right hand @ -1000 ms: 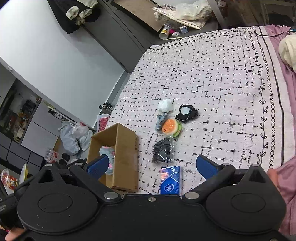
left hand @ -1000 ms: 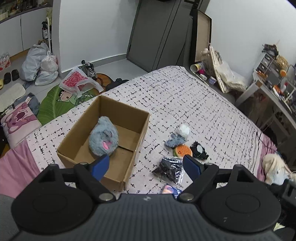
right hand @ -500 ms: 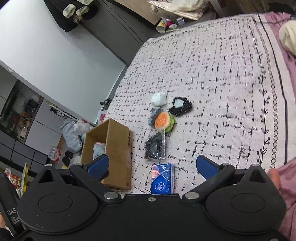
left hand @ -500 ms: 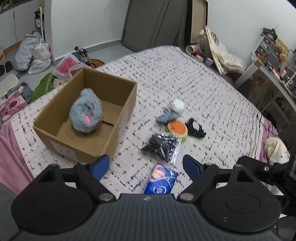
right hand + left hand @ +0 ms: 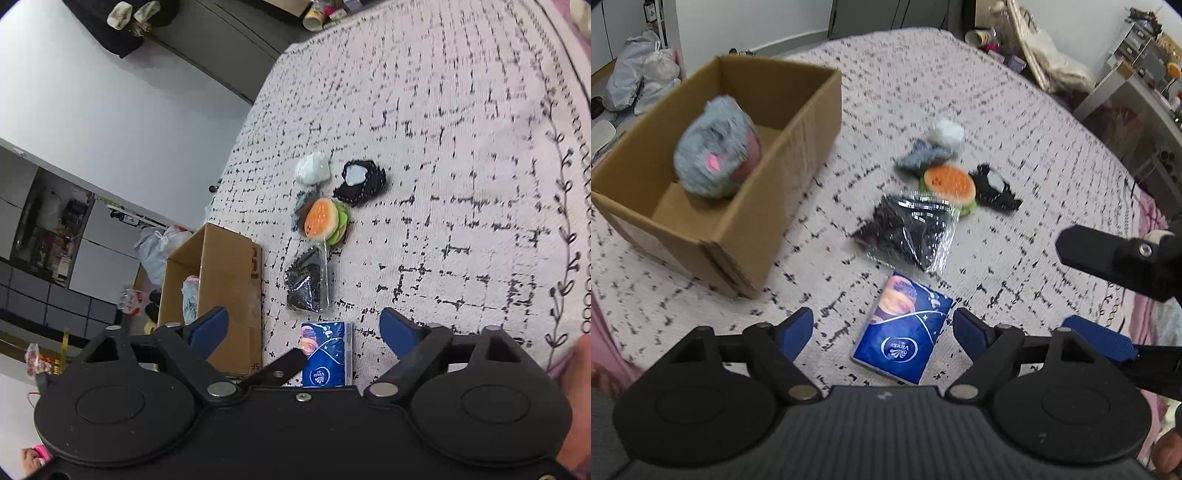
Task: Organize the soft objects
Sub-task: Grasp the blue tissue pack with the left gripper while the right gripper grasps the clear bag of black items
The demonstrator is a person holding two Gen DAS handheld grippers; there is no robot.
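Above tissue pack point(image 5: 903, 330), gaping empty tongs point(image 5: 882, 330).

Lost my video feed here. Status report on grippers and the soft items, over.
Left gripper open, empty, over blue tissue pack. Right gripper open, empty. Grey plush in cardboard box; burger toy and bagged black item on bed. Nothing blocking.

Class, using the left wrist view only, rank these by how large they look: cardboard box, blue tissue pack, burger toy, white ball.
1. Cardboard box
2. Blue tissue pack, though it lies nearest the camera, which flatters it
3. Burger toy
4. White ball
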